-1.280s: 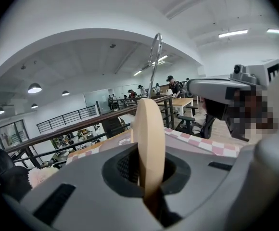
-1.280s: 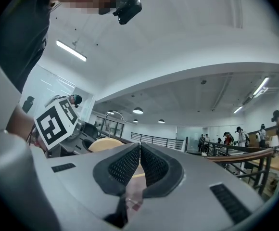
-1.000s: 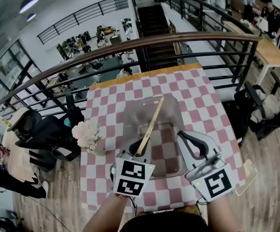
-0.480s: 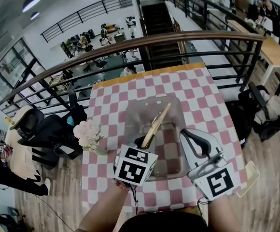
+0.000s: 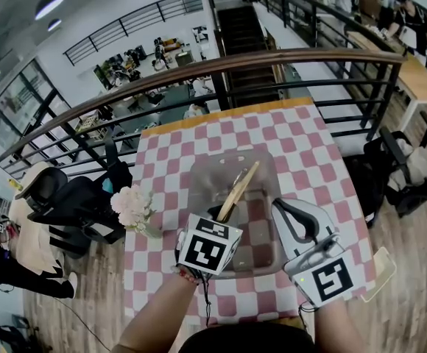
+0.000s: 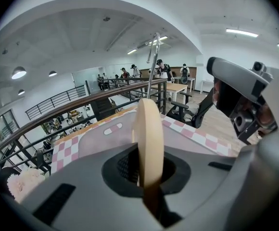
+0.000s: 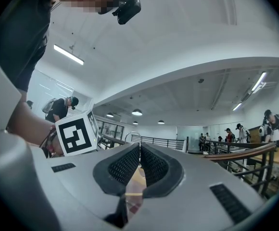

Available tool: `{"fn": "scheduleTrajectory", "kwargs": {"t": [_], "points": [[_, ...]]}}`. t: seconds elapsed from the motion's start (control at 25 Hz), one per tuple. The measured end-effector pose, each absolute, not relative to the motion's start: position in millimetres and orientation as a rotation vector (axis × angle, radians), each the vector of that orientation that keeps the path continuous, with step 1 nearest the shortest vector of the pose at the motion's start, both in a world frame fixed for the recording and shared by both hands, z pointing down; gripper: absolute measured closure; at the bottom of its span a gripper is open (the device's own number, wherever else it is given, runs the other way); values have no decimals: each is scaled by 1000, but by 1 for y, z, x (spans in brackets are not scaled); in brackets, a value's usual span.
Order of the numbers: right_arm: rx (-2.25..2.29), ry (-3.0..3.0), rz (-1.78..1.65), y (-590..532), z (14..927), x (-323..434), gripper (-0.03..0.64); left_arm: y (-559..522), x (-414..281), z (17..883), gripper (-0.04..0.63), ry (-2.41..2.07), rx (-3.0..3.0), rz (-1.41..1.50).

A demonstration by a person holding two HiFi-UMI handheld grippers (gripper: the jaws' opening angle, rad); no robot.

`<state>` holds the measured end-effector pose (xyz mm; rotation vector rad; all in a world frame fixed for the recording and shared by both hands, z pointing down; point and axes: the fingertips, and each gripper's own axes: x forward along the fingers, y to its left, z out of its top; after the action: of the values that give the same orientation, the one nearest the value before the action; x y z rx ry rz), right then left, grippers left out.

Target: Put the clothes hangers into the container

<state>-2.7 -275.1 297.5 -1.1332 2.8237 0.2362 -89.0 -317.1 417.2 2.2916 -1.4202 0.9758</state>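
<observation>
A wooden clothes hanger (image 5: 237,191) slants over the clear plastic container (image 5: 199,173) on the checked table. My left gripper (image 5: 219,220) is shut on its near end, at the container's near rim. In the left gripper view the pale wooden bar (image 6: 147,134) stands clamped between the jaws, its metal hook (image 6: 153,57) rising beyond, with the container (image 6: 94,134) below. My right gripper (image 5: 287,210) hovers just right of the container with its jaws together and nothing in them. In the right gripper view its pads (image 7: 128,163) nearly touch at my right gripper (image 7: 139,150).
A bunch of pale flowers (image 5: 132,204) stands left of the container. The red-and-white checked table (image 5: 305,149) ends at a dark railing (image 5: 272,61). A pale flat object (image 5: 380,269) lies at the table's right corner. Office chairs (image 5: 66,201) stand on the left.
My left gripper has dipped forward and down, so the hanger's far end now sits lower and shorter over the container. The right gripper has stayed put.
</observation>
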Motion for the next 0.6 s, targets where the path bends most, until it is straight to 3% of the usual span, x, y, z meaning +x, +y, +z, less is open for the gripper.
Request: {"fn": "scheduleTrajectory", "kwargs": {"t": [0.6], "points": [[-1130,2825,217,-284,302,-1,583,-331,-84,430,583,-1400,2280,1059]]}}
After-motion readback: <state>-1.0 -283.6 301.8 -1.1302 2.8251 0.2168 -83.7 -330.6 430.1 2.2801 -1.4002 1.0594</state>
